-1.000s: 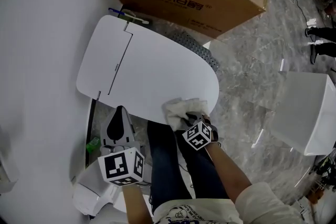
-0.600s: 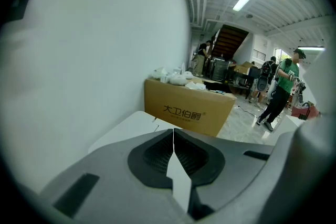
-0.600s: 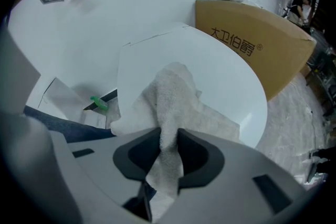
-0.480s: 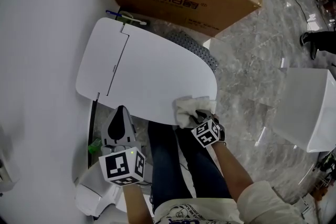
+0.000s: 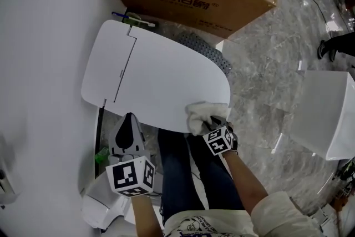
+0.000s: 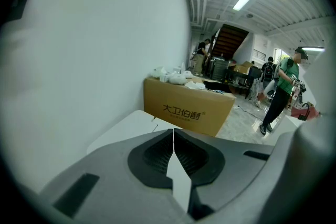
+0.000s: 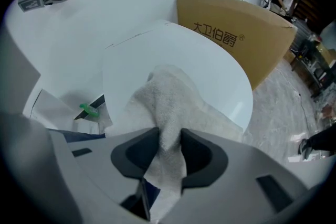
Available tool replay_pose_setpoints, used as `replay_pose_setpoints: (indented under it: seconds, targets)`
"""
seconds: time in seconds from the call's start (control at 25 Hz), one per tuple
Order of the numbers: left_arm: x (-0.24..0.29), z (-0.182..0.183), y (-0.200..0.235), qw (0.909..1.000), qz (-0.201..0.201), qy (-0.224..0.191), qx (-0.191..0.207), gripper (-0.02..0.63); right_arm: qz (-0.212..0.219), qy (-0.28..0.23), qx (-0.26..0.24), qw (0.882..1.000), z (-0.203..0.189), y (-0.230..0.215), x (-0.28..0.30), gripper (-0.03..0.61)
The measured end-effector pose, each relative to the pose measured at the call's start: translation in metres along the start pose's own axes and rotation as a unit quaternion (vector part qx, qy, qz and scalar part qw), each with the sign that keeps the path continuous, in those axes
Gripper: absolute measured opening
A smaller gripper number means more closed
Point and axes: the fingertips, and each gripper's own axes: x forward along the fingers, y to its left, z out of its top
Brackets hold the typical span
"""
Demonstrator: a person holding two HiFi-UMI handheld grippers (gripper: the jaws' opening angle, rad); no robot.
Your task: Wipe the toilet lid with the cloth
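- Head view: compared with a second ago, the right gripper (image 5: 210, 121) and the cloth (image 5: 198, 113) sit a little further along the near edge of the toilet lid (image 5: 155, 77), toward its rounded corner. The left gripper (image 5: 128, 120) has not shifted.
- Head view: the right hand points its tool steeply down at the lid's edge, and the cloth bunches just ahead of its tips. The left hand holds its tool at a shallower slant beside the lid, with the lid just past its tips.
- Left gripper view: the left gripper (image 6: 172, 131) has its jaws closed tip to tip with nothing between them. The lid (image 6: 131, 126) lies directly ahead and a cardboard box (image 6: 189, 108) stands beyond it.
- Right gripper view: the right gripper (image 7: 169, 142) has just been widening its jaws. A fold of the cloth (image 7: 169, 99) still runs between the pads, touching both, and the rest spreads forward onto the lid (image 7: 210, 68).
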Motion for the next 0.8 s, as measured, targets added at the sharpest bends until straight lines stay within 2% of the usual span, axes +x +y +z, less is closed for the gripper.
replay_pose_setpoints:
  seconds: [0.2,0.44,0.56,0.8]
  targets:
    - [0.0,-0.002,0.0,1.0,0.001,0.002,-0.001,0.009,-0.007,0.016,0.022,1.0,-0.001,0.008,0.003,0.069]
    - [0.001,0.004,-0.002,1.0,0.002,-0.001,0.001,0.009,-0.021,0.018,0.05,0.998,-0.002,0.007,0.003,0.048]
    - [0.0,0.01,-0.003,1.0,0.003,-0.007,0.002,0.009,-0.04,0.02,0.086,0.995,-0.008,-0.007,0.0,0.046]
    - [-0.007,0.025,-0.008,0.9998,0.004,-0.021,0.002,0.009,-0.078,0.014,0.175,0.981,-0.018,-0.056,-0.019,0.043]
